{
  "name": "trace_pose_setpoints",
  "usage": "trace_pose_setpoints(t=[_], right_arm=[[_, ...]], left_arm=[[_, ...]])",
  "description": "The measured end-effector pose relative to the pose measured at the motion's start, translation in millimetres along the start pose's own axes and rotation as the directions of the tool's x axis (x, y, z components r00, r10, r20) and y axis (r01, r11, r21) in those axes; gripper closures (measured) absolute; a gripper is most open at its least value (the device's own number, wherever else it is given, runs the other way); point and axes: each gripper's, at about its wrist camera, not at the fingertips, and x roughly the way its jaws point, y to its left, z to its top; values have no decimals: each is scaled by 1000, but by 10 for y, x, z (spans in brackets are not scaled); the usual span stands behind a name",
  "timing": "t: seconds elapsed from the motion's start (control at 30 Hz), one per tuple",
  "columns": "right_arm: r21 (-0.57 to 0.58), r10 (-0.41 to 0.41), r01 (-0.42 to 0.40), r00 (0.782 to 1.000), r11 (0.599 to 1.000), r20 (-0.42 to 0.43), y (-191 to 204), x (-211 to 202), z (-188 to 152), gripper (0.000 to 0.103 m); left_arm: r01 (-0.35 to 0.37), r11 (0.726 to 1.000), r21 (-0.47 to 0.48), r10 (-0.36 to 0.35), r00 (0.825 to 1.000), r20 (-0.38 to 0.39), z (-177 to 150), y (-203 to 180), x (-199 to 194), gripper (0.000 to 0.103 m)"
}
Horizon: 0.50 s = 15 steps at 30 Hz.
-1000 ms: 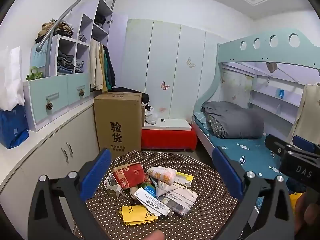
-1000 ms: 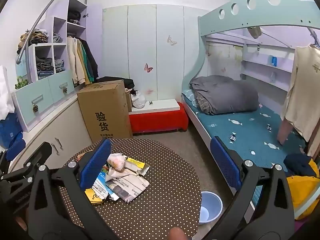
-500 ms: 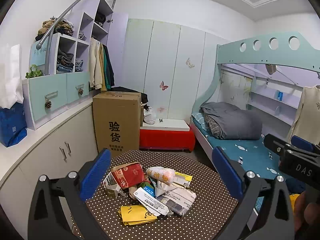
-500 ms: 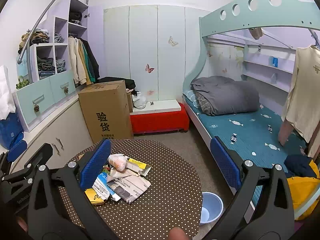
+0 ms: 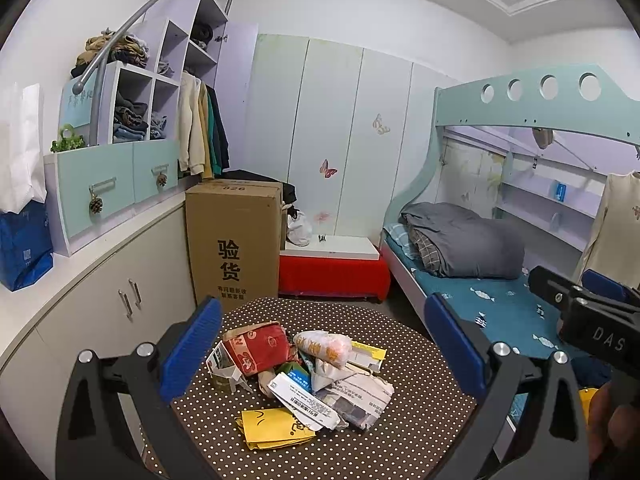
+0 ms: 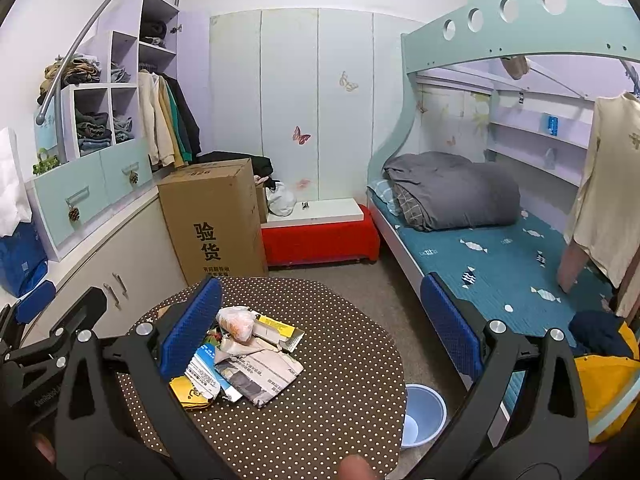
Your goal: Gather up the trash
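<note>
Both grippers hang above a round polka-dot table [image 5: 400, 360] with their blue-padded fingers spread wide and nothing between them. The left gripper [image 5: 322, 344] frames the pile of trash [image 5: 308, 380] heaped on the near-left part of the tabletop, without touching it. The right gripper [image 6: 320, 320] sits further to the right, so the pile lies by its left finger [image 6: 192, 328].

In the heap, a red crumpled packet [image 5: 258, 346] lies at the back left beside a clear bag with orange contents [image 5: 324, 346]. A folded newspaper [image 5: 360, 398] spreads at the right, a white printed label strip [image 5: 304, 400] crosses the middle, and a yellow paper [image 5: 276, 428] lies nearest the camera.

On the floor just right of the table stands a pale blue bin [image 6: 424, 412], seen only from the right wrist. Behind the table are a tall cardboard box [image 5: 234, 244], a red low bench [image 5: 332, 276], and a bunk bed [image 6: 500, 256] with a grey rolled duvet.
</note>
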Motion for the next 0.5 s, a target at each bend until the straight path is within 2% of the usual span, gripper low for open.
trace_pose_setpoints(t=[0.5], right_arm=[[-10,9,-9,1000,1000,-19,27,97,-27,6]], left_arm=[[-15,1000,-24,14,1000,-27,-31,157,101,4]])
